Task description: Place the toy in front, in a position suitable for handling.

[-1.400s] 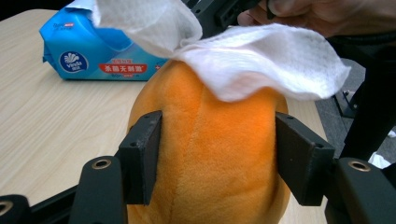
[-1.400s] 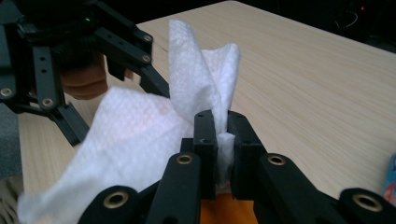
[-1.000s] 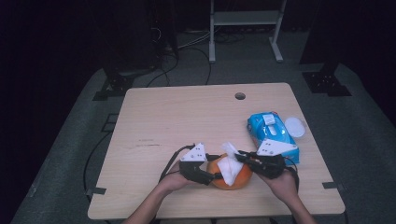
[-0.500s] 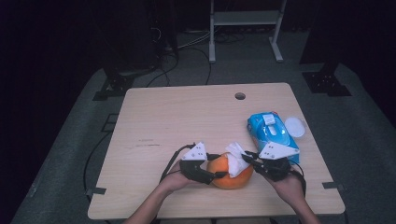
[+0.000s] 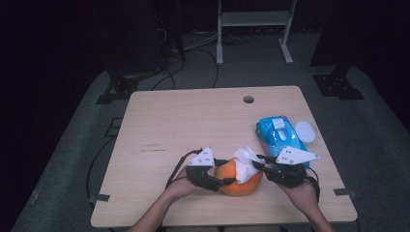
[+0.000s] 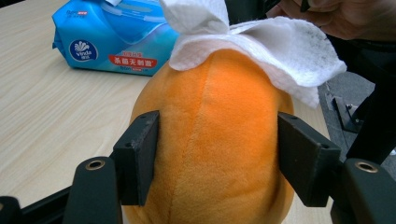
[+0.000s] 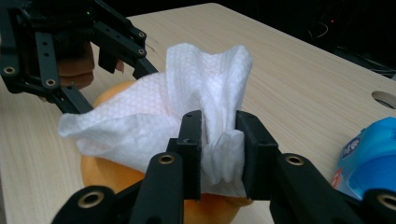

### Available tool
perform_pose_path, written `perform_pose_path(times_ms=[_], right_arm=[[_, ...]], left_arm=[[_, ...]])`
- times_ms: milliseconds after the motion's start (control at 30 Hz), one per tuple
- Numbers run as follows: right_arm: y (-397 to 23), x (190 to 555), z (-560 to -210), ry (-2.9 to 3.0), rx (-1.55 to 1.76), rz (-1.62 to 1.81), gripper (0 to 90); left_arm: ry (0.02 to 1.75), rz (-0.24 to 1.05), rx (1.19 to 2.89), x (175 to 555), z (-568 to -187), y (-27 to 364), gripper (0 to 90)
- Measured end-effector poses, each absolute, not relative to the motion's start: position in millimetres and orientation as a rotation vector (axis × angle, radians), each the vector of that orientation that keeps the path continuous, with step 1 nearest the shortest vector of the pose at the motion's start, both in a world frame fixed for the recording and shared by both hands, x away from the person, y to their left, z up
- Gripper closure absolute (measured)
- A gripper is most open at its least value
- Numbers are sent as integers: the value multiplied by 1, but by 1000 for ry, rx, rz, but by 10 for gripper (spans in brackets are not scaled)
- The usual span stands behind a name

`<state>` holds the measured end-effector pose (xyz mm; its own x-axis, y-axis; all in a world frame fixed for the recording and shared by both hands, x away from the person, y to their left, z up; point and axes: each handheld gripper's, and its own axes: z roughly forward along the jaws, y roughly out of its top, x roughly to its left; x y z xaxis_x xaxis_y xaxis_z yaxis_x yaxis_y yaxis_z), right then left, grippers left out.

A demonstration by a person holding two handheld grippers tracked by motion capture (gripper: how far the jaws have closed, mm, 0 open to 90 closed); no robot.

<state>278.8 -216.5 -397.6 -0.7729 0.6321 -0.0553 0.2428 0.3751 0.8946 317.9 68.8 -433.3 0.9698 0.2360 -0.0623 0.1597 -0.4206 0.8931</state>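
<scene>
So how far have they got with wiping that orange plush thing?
Done: a white wipe is out of the blue pack and draped over the orange plush toy. In hand: the left gripper clamps the toy's sides, and the right gripper, its fingers just opening, has the bunched wipe between them. Left: probably more wiping, then setting wipe and toy down.

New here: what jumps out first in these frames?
The round orange plush toy at the near edge of the pale wooden table, clamped between the left gripper pads. A crumpled white wet wipe drapes over its top; its bunched end sits between the right gripper jaws, which have just been opening. A blue wipes pack lies to the right.
</scene>
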Motion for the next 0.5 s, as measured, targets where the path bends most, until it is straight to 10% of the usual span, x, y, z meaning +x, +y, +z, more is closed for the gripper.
perform_pose_path(times_ms=[500], right_arm=[[-205,279,-398,2377,684,1455,481]], left_arm=[[268,82,2023,317,-433,67,341]])
